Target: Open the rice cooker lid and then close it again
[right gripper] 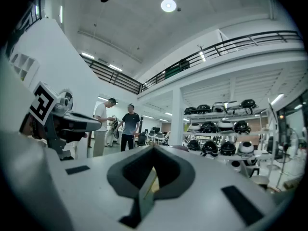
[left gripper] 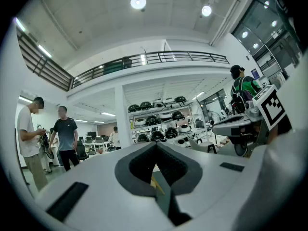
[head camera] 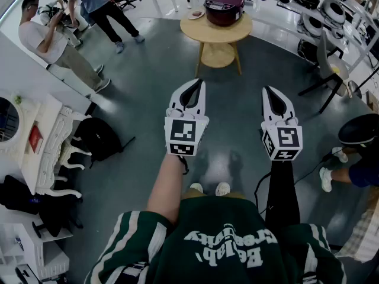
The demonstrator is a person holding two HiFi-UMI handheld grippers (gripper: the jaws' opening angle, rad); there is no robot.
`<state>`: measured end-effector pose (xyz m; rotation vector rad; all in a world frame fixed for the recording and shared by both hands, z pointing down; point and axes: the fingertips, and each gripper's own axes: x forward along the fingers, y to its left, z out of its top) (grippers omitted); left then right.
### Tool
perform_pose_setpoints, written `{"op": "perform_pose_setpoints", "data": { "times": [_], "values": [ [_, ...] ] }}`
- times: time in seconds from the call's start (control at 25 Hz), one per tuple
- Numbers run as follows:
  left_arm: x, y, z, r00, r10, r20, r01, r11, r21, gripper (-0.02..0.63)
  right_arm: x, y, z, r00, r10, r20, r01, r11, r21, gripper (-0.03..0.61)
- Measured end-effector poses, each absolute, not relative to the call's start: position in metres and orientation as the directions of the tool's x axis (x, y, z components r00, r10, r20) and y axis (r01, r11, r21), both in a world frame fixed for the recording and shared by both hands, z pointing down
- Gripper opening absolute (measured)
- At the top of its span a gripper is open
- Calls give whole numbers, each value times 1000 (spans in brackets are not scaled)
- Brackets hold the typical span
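A dark maroon rice cooker (head camera: 224,6) with its lid down stands on a round wooden table (head camera: 215,32) at the top of the head view. Both grippers hover over the grey floor, well short of that table. My left gripper (head camera: 193,83) points toward the table, jaws together, nothing held. My right gripper (head camera: 267,90) is beside it, also shut and empty. In the left gripper view the left gripper (left gripper: 156,146) has its tips meeting; the right gripper (right gripper: 154,148) looks the same in its own view. I cannot make out the cooker in either gripper view.
A small white dish (head camera: 196,15) sits beside the cooker. Two people (head camera: 50,40) stand at the far left. Shelves of appliances (head camera: 323,5) and a chair (head camera: 330,70) line the right. White ornate furniture (head camera: 50,149) and a black bag (head camera: 98,138) are at my left.
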<state>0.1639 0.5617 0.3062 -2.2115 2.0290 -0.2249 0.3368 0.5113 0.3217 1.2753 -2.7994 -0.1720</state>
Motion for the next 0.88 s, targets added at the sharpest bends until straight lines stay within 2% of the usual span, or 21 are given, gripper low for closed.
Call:
{"op": "perform_pose_setpoints", "data": {
  "times": [0.52,0.88],
  "values": [
    [173,552,304,55,-998,25,-978,-59,-199,0,351,494,324,-670,-742,-11,-741,668,72,3],
    [148,511,305,60,-998,17,-979,-62,-196,0,321,455,324,-693,-720,-46,-721,690,60,3]
  ]
}}
